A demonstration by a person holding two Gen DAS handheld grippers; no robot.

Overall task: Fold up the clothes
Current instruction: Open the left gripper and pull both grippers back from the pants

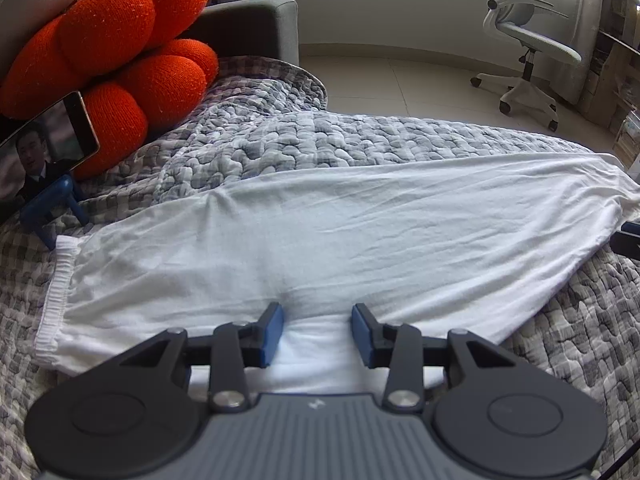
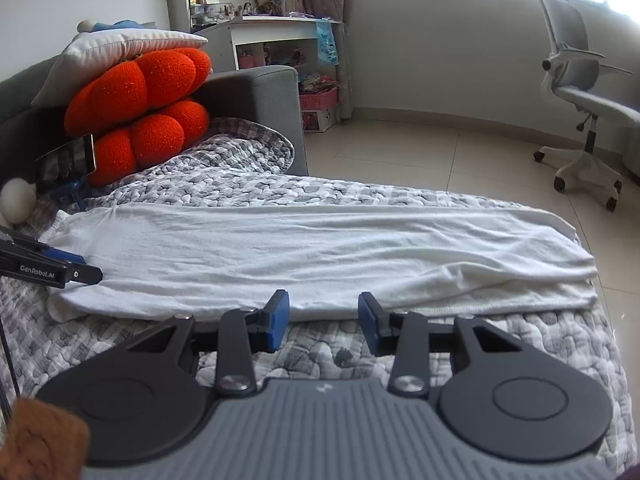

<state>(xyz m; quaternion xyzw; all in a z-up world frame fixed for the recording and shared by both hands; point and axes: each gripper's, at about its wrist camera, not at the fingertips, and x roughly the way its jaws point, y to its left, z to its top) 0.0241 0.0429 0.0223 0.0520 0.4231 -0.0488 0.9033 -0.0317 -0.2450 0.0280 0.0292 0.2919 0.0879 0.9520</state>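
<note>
A white garment lies in a long strip across the quilt, its length running left to right. Left hand-held gripper, jaws apart, sits over its near edge; right hand-held gripper, also spread, stops just short.

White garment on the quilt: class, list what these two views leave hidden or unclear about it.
- Left wrist view: near edge of the white garment hidden under the left tongs.
- Same view: far end cut by the frame edge.
- Right wrist view: left end covered by the other tongs; garment type unclear.
</note>
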